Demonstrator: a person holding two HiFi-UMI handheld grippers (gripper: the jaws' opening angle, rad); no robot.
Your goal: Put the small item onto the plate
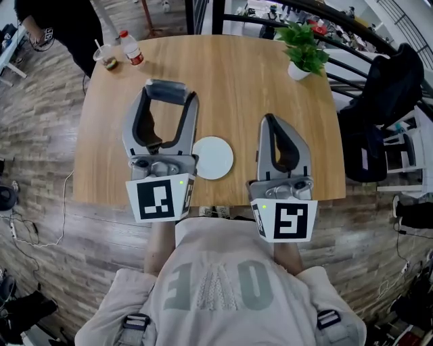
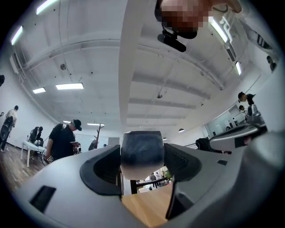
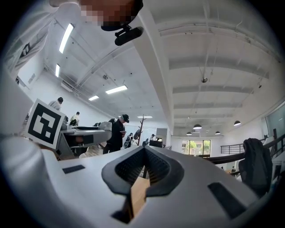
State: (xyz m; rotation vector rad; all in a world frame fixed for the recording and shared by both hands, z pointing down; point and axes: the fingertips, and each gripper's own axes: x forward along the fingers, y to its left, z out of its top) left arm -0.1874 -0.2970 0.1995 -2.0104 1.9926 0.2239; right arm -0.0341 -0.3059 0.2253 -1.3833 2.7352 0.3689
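A round white plate (image 1: 212, 157) lies on the wooden table (image 1: 230, 81) near its front edge, between my two grippers. My left gripper (image 1: 167, 91) stands just left of the plate and is shut on a small dark grey block (image 1: 166, 88). In the left gripper view the small dark grey block (image 2: 141, 149) fills the gap between the jaws of the left gripper (image 2: 141, 156), which tilts up toward the ceiling. To the plate's right, my right gripper (image 1: 269, 121) is shut with nothing in it; in the right gripper view the right gripper (image 3: 143, 152) shows its jaws meeting.
A bottle (image 1: 131, 48) and a cup (image 1: 106, 57) stand at the table's far left corner, a potted plant (image 1: 303, 51) at the far right. A person in black (image 1: 61, 20) stands beyond the left corner. A chair with dark bags (image 1: 379, 101) is off the right side.
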